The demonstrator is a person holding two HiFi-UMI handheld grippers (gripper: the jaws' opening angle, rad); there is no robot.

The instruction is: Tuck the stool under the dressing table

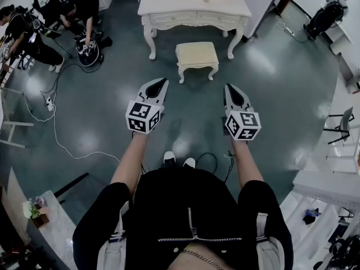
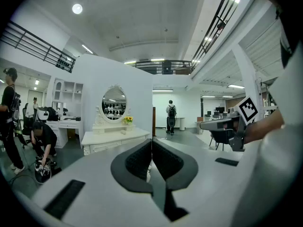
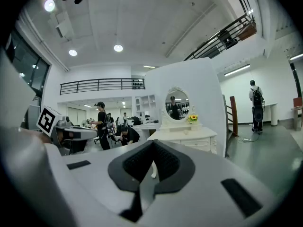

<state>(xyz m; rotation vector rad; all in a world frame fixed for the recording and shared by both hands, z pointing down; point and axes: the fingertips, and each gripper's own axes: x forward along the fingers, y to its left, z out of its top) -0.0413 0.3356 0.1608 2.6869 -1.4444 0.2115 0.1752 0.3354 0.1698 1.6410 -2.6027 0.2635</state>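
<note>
Left gripper, right gripper: jaws shut; stool cream, cushioned, curved legs.

Stool just in front of dressing table

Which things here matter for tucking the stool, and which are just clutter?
Job: stool, dressing table, left gripper, right gripper (both shut, empty).
Lying about: white floor cable, chair, flowers, people crouched over gear.
</note>
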